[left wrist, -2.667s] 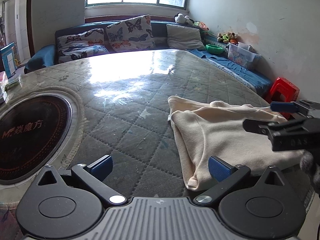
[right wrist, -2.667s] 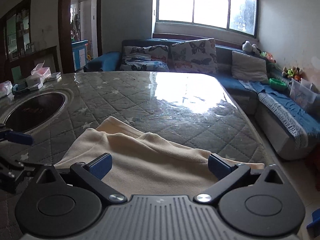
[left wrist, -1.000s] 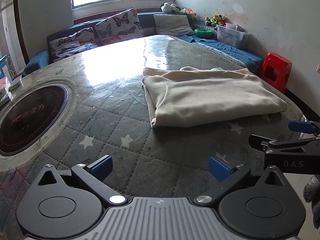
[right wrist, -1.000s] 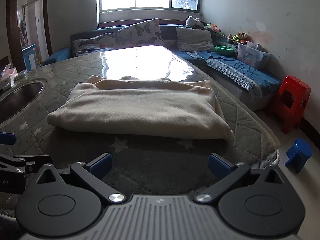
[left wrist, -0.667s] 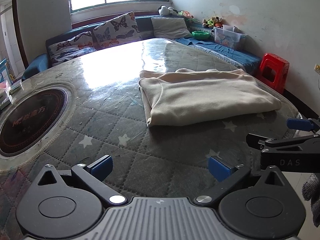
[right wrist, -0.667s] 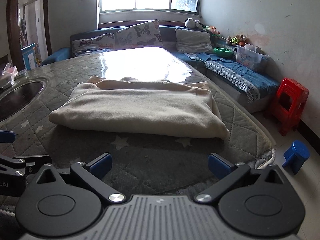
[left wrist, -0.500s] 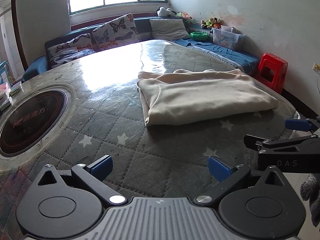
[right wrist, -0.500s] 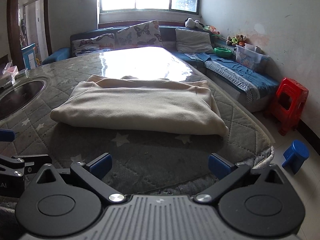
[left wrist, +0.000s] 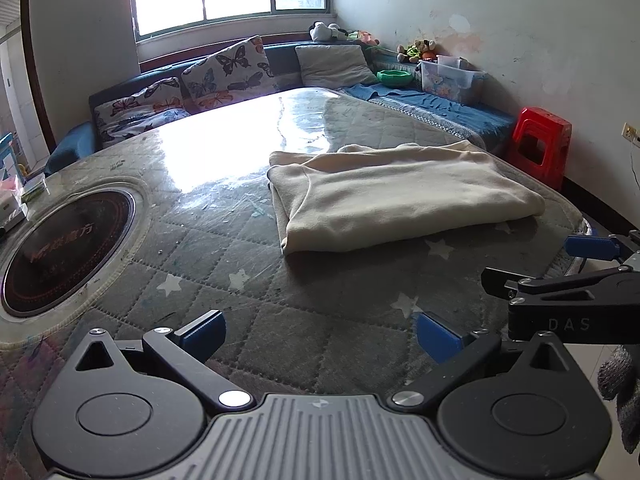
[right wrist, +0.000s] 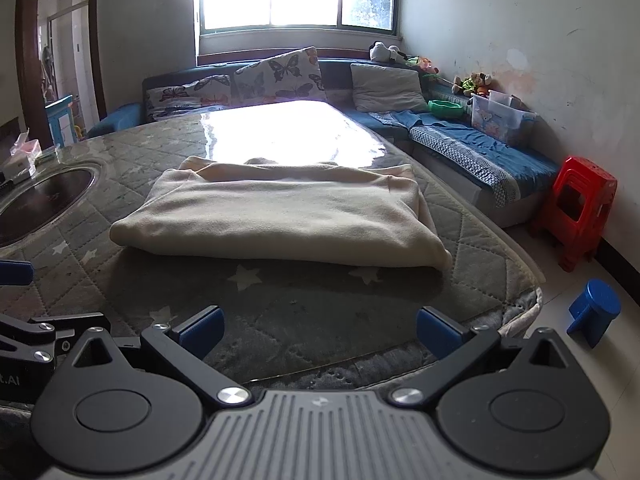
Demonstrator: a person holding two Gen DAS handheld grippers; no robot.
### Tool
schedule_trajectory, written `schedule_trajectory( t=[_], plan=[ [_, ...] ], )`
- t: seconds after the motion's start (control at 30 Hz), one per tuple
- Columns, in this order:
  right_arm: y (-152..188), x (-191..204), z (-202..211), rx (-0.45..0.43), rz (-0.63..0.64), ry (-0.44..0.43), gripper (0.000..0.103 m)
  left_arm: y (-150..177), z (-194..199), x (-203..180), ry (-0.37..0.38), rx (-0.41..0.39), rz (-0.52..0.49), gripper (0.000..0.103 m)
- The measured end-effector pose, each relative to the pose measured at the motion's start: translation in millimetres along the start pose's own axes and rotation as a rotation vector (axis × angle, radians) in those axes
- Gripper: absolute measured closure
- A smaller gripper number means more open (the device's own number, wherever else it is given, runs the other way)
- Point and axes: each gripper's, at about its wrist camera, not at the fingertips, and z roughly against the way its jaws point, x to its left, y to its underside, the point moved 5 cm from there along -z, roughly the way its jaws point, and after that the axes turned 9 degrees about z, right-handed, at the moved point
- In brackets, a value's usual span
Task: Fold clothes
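Observation:
A cream garment [left wrist: 396, 196] lies folded into a flat rectangle on the quilted table [left wrist: 200, 248], towards its right side; in the right wrist view the same cream garment [right wrist: 280, 216] sits straight ahead. My left gripper [left wrist: 320, 334] is open and empty, held back over the table's near part. My right gripper [right wrist: 318, 330] is open and empty too, hovering at the table's near edge. Neither touches the cloth. The right gripper [left wrist: 560, 268] shows at the right edge of the left wrist view.
A round dark cooktop [left wrist: 64, 244] is set into the table at the left. A sofa with butterfly cushions [left wrist: 224, 72] lines the far wall. Beside the table stand a red stool [right wrist: 576, 212] and a blue stool [right wrist: 596, 312] on the floor.
Both grippers have let go of the cloth and drawn back from it. The garment, loosely spread before, now lies folded and farther away in both views.

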Motion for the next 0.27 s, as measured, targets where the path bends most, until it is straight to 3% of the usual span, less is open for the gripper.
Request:
schedule_trajectory(
  t=[0.27],
  plan=[
    [1.3, 2.4, 5.2, -0.011, 0.004, -0.003, 0.000, 0.3, 6.5, -1.0, -0.001, -0.022, -0.001, 0.000]
  ],
)
